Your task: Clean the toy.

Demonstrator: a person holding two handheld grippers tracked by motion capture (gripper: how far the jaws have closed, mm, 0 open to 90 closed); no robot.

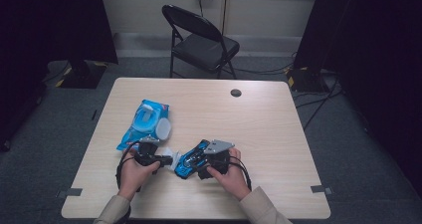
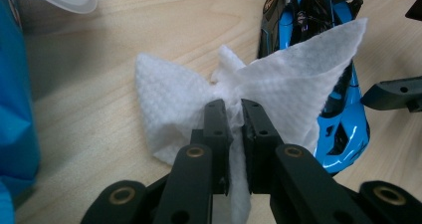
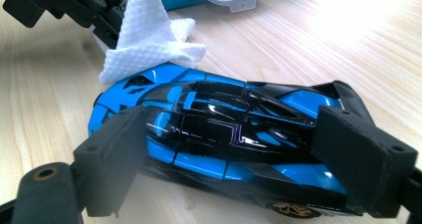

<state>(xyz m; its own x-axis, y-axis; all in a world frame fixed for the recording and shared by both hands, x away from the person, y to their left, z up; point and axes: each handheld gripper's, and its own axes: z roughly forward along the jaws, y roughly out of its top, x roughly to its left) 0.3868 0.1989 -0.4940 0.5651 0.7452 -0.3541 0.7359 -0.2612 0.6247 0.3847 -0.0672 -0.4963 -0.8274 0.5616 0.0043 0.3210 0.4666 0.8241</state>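
L hand-held gripper pinching wet wipe, centre frame; R hand-held gripper clamping blue toy car, steadying it for wiping.

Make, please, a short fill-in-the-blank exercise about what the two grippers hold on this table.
1. The left gripper is shut on a white ____.
2. The right gripper holds a toy car coloured black and ____.
3. One corner of the wipe lies over the car's ____ end.
4. The lid of the wipes pack stands ____.

Missing words: wipe; blue; front; open
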